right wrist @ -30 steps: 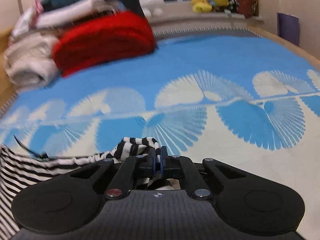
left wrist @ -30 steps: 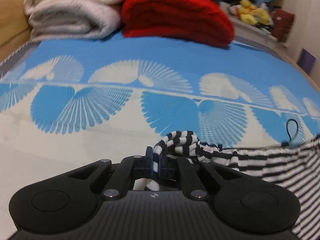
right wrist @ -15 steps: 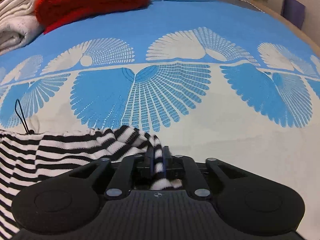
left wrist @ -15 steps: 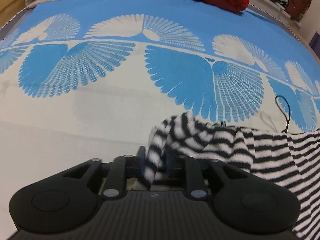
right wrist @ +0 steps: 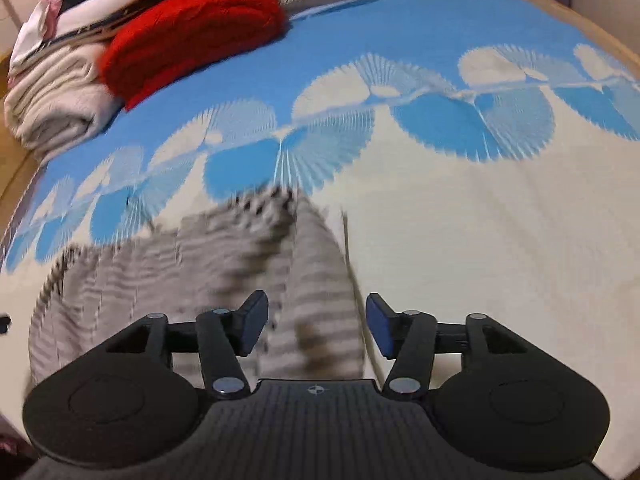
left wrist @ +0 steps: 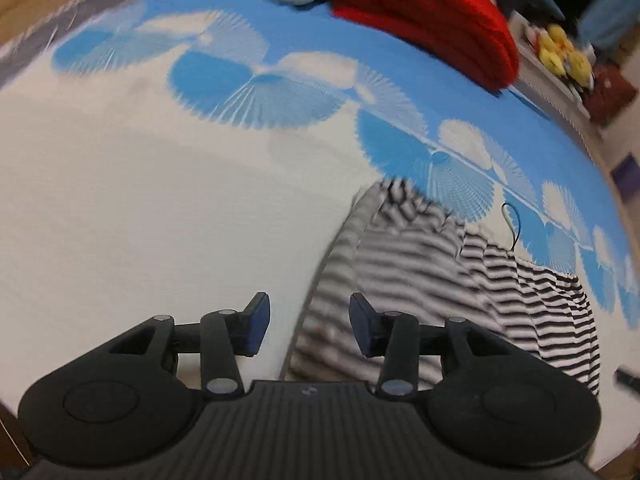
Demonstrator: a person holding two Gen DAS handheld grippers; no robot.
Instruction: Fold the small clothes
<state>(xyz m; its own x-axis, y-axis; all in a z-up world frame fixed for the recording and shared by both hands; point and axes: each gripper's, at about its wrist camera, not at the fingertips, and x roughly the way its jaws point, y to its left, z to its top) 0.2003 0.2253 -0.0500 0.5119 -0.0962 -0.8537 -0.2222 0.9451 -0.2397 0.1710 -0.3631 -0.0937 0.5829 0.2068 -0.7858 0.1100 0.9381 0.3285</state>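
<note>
Beyond both sets of jaws lay a blue-and-cream fan-patterned blanket (left wrist: 160, 208), with a red folded knit (left wrist: 428, 20) and a pale folded stack (right wrist: 52, 100) far ahead; nothing blocked the way. The left gripper (left wrist: 308, 322) and right gripper (right wrist: 316, 322) stood partly apart and opening, pads clear of the striped garment (right wrist: 200, 264), which lay blurred below and between them. A second earlier both had pinched its edge shut. No writing was legible.
</note>
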